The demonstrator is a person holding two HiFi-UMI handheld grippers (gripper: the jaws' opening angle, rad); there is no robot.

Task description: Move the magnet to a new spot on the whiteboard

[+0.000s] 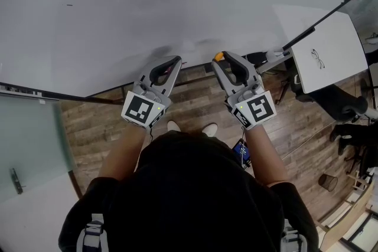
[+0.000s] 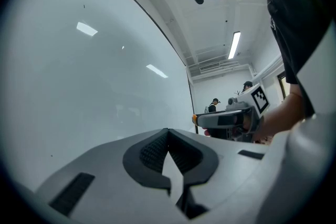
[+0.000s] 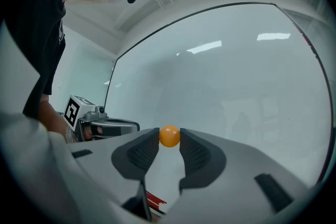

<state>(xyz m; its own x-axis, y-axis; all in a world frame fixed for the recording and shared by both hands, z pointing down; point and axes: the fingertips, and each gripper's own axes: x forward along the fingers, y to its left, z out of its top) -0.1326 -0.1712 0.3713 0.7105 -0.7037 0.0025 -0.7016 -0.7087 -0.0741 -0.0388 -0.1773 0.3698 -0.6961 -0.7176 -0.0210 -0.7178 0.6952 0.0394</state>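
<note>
Left gripper [image 2: 168, 132]: jaws pressed together with nothing between them, tips pointing at the whiteboard [image 1: 147, 3] near its lower edge.
Right gripper [image 1: 223, 60]: just beside the left one, jaws drawn narrow and pinching the magnet at their tips.
Magnet [image 3: 169, 136]: a small orange ball held between the right pads, close to the board's lower part; whether it touches the surface cannot be told.
Far right: a white table [image 1: 336, 38] stands over the wooden floor [image 1: 195, 100].
</note>
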